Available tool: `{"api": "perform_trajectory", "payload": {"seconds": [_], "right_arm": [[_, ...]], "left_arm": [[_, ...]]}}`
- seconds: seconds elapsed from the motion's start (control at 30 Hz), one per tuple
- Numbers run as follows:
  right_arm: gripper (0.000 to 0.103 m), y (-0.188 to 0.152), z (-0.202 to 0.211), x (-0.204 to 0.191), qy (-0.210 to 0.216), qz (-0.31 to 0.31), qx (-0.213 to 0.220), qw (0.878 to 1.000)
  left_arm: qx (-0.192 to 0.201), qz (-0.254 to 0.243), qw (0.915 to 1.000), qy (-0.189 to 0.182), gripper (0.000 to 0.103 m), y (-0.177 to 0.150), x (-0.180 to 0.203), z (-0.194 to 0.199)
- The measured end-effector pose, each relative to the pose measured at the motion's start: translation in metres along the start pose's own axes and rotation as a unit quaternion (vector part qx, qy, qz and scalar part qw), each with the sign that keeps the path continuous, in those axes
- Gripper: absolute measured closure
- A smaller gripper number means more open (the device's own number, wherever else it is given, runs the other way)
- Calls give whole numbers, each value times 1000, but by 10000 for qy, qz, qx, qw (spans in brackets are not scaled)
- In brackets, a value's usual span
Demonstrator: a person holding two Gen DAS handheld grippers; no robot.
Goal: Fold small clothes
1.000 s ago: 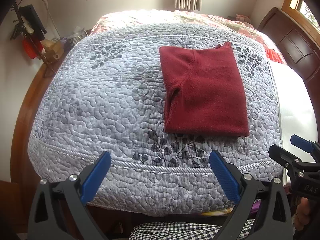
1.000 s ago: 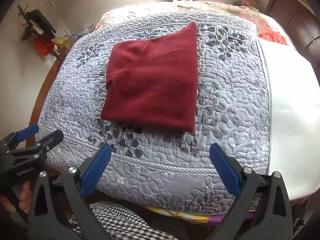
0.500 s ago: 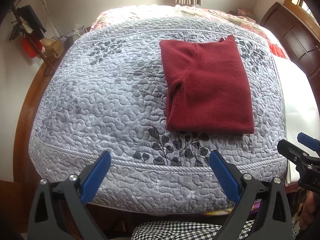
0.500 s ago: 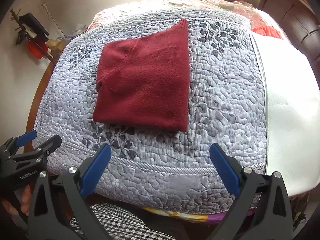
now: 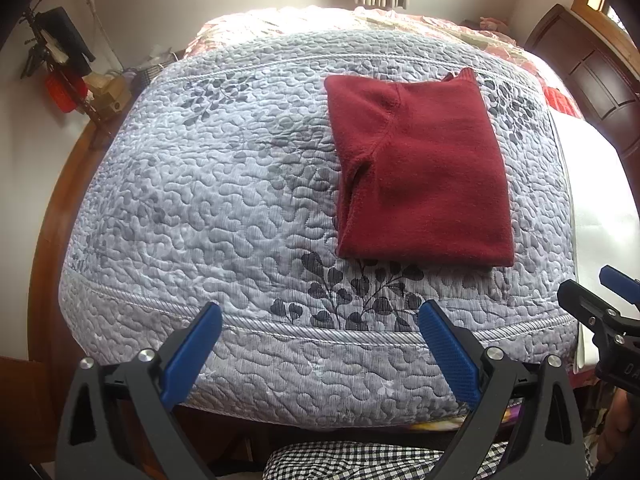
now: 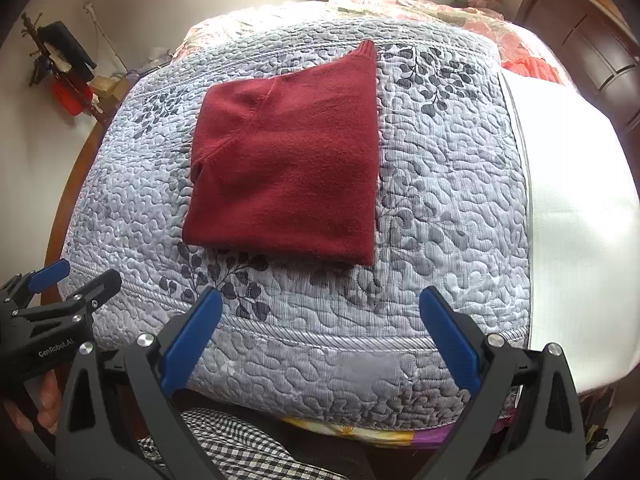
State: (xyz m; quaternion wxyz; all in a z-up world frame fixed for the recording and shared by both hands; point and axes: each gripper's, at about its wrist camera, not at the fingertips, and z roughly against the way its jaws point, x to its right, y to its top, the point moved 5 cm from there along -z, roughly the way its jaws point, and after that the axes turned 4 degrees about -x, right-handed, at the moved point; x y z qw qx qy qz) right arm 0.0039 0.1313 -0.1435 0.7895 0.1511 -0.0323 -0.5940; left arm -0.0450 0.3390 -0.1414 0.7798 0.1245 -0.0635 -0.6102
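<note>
- The red sweater [image 5: 420,172] is the one garment in play; judged from its flat rectangular shape, the folding is done or nearly so.
- Nearest the cameras, checked fabric [image 6: 240,440], seemingly the person's clothing, is seen below the bed edge.
- The left gripper [image 5: 320,356] is held off the near edge of the quilt [image 5: 200,200], its blue fingers spread wide with nothing between them.
- The right gripper [image 6: 320,344] is posed likewise, fingers spread and empty, level with the other and pointed at the bed.
- The sweater is found ahead of both, well apart from the fingertips, right of centre for the left gripper and slightly left for the right; the right gripper is judged nearer.
- Its long axis runs away from the grippers, a ribbed edge at the far end.
- Farther right, a white sheet [image 6: 580,220] is seen beside the quilt.
</note>
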Motion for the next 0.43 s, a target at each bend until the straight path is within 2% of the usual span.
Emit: {"api": "perform_trajectory", "payload": {"seconds": [0.43], "right_arm": [[5, -1, -5, -2, -201, 88, -59, 9997]], "left_arm": [[-7, -4, 10000, 24, 4, 0, 0, -2]]}}
